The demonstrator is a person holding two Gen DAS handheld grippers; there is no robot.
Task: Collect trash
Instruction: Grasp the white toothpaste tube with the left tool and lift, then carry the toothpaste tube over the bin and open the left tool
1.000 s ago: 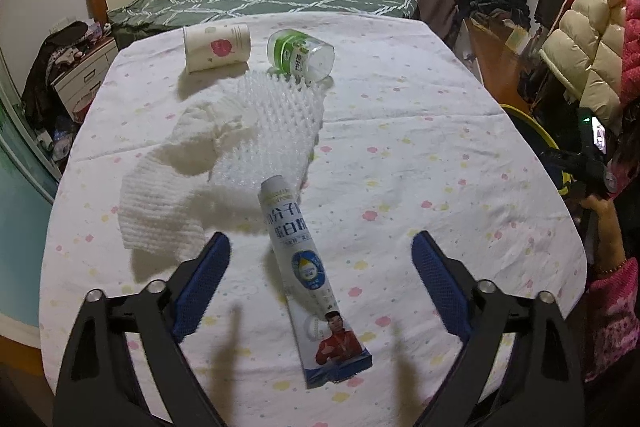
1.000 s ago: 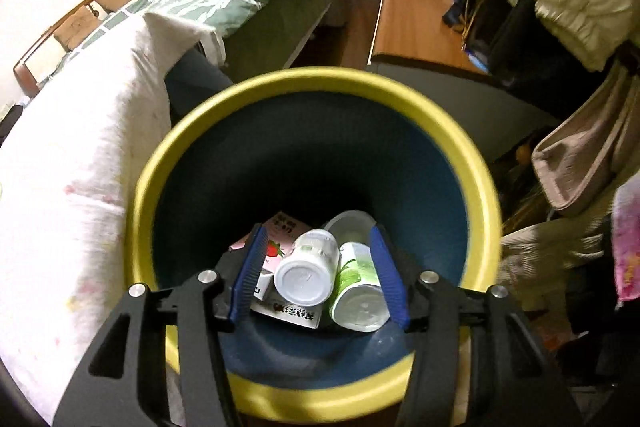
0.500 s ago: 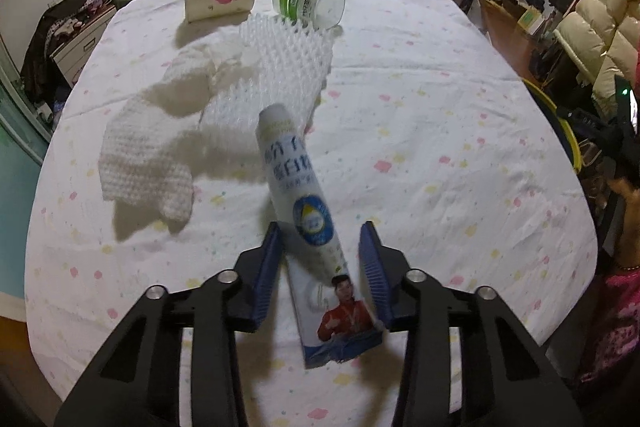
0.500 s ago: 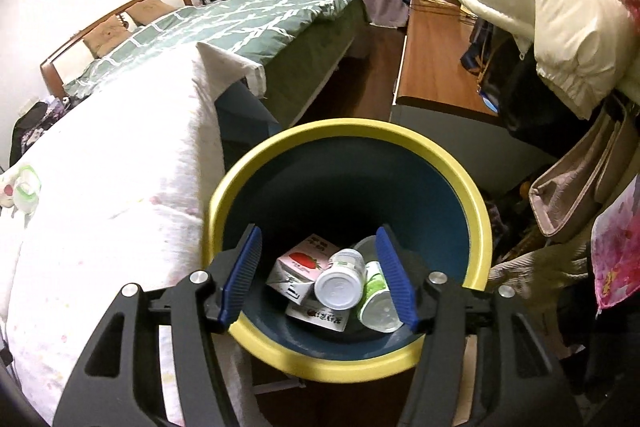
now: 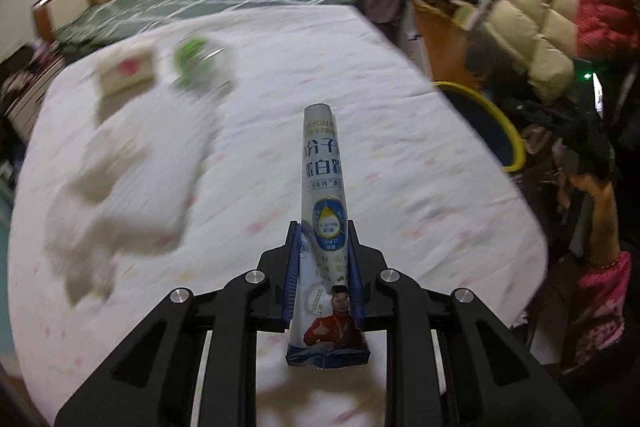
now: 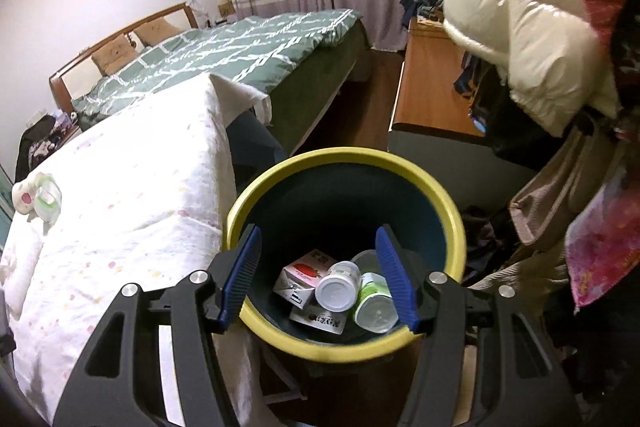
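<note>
The left gripper (image 5: 323, 259) has just been closing and pinches a light, crushable rolled packet (image 5: 325, 195) near its lower end; the right gripper (image 6: 318, 277) hangs open, empty, over the bin (image 6: 448, 203).

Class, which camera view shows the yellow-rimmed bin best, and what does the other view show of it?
The right wrist view: the bin shows its whole yellow rim and the trash inside, below the open right gripper. The left wrist view catches only a blurred arc of the rim past the table's edge.

The worktop (image 5: 400, 163) lies bare toward the bin (image 6: 452, 211) at its right edge; the bin mouth is unobstructed.
</note>
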